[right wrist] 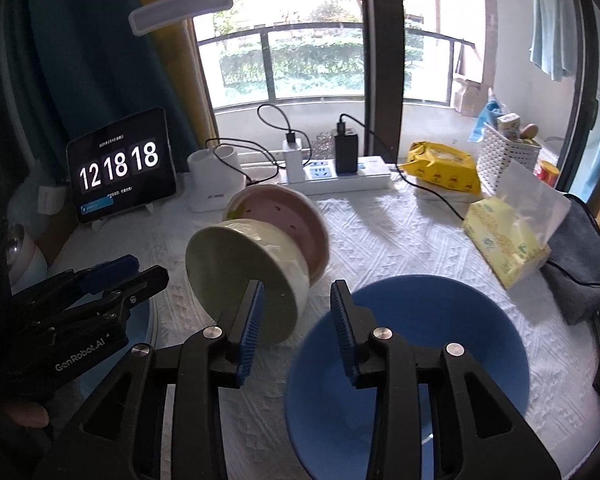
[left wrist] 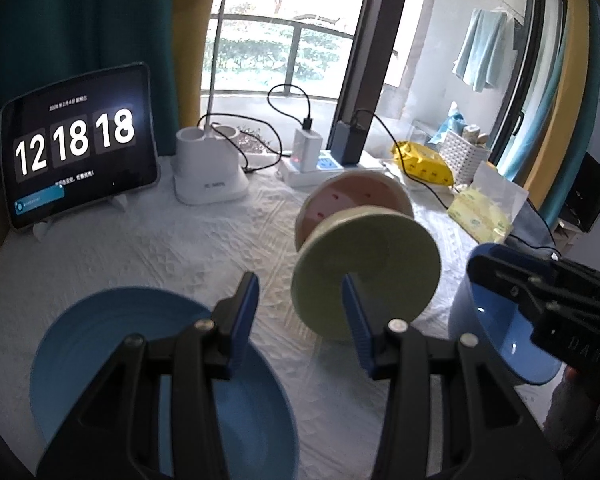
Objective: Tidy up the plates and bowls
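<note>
A pale green bowl lies on its side mid-table, nested against a pink bowl behind it; both also show in the right wrist view, green bowl and pink bowl. My left gripper hangs open over the near rim of a shallow blue dish, nothing between its pads. My right gripper is open too, straddling the left rim of a deep blue bowl without pressing it. Each gripper shows in the other's view: right gripper, left gripper.
A white textured cloth covers the table. At the back stand a tablet clock, a white lamp base and a power strip with chargers. Right side: yellow wipes pack, tissue box, white basket, grey cloth.
</note>
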`<state>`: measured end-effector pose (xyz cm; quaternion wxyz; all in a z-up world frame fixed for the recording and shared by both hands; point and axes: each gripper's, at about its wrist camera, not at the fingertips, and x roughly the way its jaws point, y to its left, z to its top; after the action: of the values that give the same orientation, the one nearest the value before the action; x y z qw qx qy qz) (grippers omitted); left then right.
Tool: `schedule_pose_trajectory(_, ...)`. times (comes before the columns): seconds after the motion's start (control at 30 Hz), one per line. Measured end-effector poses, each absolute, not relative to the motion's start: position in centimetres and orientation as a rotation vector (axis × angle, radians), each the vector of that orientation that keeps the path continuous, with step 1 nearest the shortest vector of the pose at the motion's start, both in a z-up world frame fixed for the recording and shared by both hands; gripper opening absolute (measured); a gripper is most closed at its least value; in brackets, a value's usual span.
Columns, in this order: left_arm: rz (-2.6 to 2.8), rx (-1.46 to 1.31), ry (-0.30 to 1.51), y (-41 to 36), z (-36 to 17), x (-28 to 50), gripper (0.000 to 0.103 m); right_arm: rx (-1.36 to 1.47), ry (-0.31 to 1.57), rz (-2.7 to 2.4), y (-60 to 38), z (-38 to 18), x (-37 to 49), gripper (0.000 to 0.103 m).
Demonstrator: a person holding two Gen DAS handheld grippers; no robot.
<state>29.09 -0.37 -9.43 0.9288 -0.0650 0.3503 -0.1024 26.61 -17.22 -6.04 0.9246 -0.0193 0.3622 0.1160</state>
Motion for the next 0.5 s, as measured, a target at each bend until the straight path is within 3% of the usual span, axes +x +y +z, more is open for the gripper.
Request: schedule_pose_trajectory(0.5, -0.199, -0.111, 0.771, -0.8, -11.2, 31.5, 0.045, -0.045, 0.833, 0.234, -15.3, -8.9, 29.9, 0.037)
